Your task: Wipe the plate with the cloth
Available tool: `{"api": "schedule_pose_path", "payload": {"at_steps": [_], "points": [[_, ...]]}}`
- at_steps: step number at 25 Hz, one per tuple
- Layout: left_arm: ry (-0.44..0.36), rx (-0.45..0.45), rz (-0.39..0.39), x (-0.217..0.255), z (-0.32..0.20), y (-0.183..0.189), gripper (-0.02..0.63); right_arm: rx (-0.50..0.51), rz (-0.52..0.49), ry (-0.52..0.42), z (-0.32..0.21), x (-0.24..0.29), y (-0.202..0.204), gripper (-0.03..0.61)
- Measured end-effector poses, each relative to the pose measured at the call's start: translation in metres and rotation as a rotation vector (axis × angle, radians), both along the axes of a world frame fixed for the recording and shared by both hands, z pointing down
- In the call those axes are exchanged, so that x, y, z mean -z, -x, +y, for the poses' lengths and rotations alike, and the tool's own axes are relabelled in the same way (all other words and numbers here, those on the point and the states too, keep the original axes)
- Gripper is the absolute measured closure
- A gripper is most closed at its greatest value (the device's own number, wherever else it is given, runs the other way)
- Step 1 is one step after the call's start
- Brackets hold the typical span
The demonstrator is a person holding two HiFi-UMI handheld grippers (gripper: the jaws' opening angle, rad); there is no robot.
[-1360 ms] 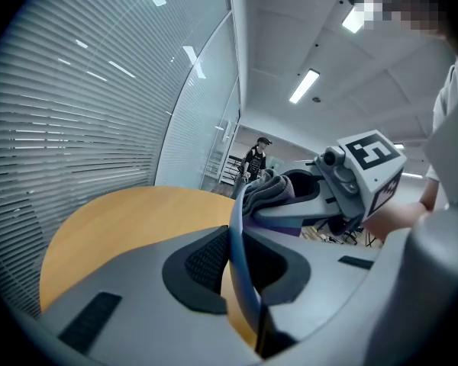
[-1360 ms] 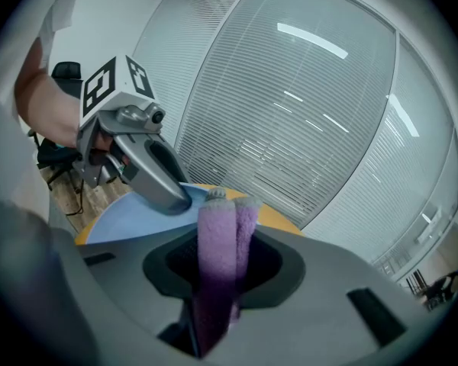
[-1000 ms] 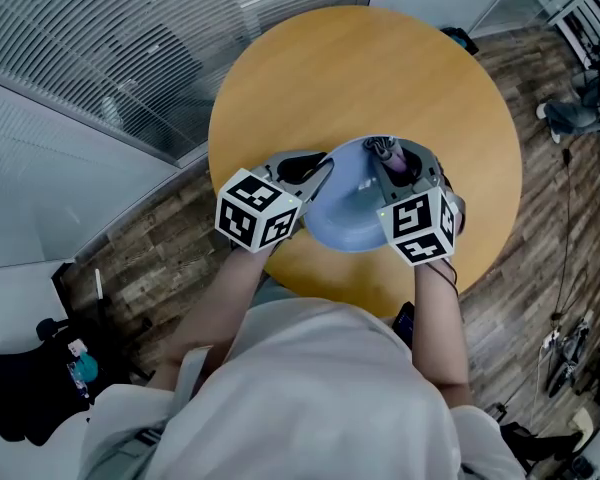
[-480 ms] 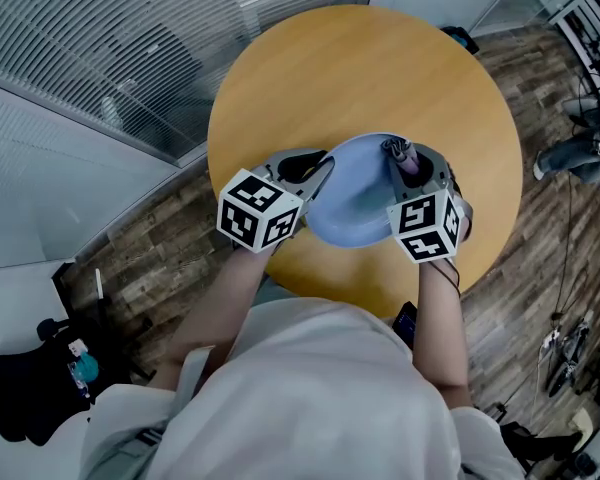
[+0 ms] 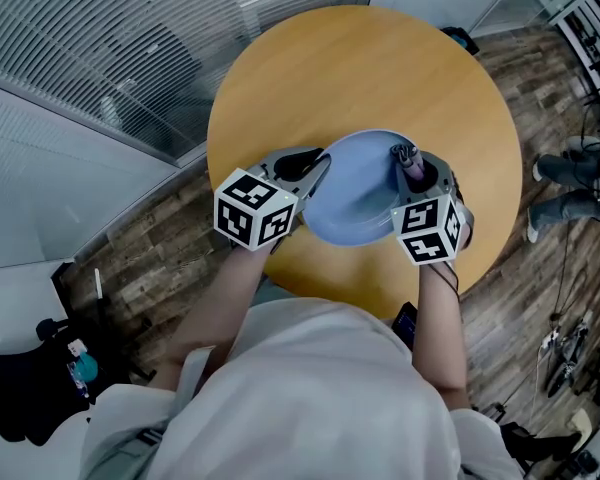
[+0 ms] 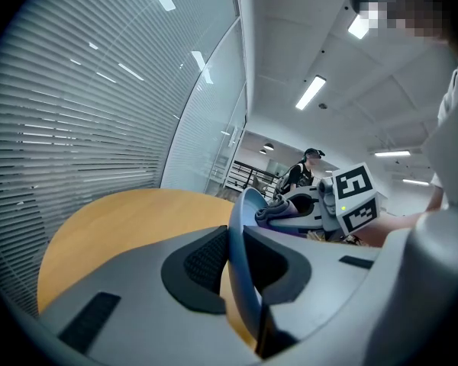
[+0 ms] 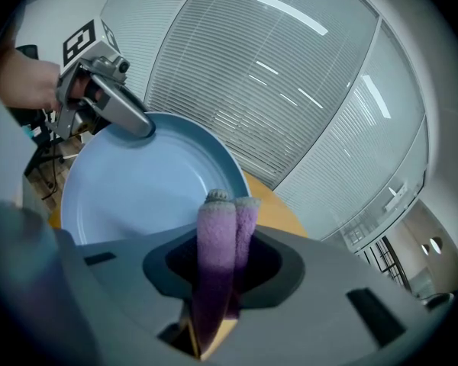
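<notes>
light blue plate (image 5: 352,193) raised on edge over the near part of the round wooden surface (image 5: 360,68), tilted, hollow face turned toward the right. contact between lower rim and surface: cannot tell.

left hand-held gripper (image 5: 320,166) clenched on the plate's left rim. in the left gripper view, thin edge pinched straight between the two dark pads, nothing but the rim's thickness between them.

right hand-held gripper (image 5: 408,158) grasping a purple cloth (image 5: 412,165), folded into a thick double roll and squeezed between the jaws, rounded end sticking out past the fingertips. in the right gripper view, cloth end set in front of the plate's lower right rim, pale inner face of the plate spread out behind it to the left. in the left gripper view, cloth bunched just beside the far face of the plate. actual contact with the plate hard to confirm.

both hand-held grippers near each other, one at each side of the plate, cubes with square markers turned back toward the wearer's pale top (image 5: 320,398).

around the surface: wood-plank floor (image 5: 540,298), glass wall with horizontal blinds (image 5: 130,58) at upper left, legs of a person (image 5: 570,188) at the right edge of the head view. far off in the left gripper view, a standing figure (image 6: 301,174) in dark clothes.
</notes>
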State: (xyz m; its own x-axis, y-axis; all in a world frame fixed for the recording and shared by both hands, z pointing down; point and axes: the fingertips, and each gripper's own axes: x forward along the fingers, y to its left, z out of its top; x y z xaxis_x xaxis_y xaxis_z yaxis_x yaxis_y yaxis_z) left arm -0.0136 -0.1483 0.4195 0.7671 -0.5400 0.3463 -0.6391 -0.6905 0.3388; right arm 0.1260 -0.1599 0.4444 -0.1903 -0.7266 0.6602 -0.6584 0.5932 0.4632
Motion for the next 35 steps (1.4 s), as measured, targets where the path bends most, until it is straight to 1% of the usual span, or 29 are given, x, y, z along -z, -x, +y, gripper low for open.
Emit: {"api": "schedule_pose_path", "payload": {"at_steps": [6, 13, 24, 35], "points": [[0.008, 0.002, 0.011, -0.001, 0.001, 0.0, 0.565, 0.009, -0.045, 0.033, 0.008, -0.007, 0.011, 0.472], [0.008, 0.0, 0.016, -0.002, 0.002, 0.0, 0.565, 0.062, -0.084, 0.038, 0.013, -0.007, 0.035, 0.472], [0.003, -0.002, 0.005, -0.002, 0.001, -0.001, 0.563, 0.19, -0.115, 0.018, 0.02, 0.001, 0.079, 0.472], [-0.001, -0.015, -0.01, -0.001, 0.002, -0.002, 0.56, 0.323, -0.101, 0.006, 0.033, 0.002, 0.111, 0.472]]}}
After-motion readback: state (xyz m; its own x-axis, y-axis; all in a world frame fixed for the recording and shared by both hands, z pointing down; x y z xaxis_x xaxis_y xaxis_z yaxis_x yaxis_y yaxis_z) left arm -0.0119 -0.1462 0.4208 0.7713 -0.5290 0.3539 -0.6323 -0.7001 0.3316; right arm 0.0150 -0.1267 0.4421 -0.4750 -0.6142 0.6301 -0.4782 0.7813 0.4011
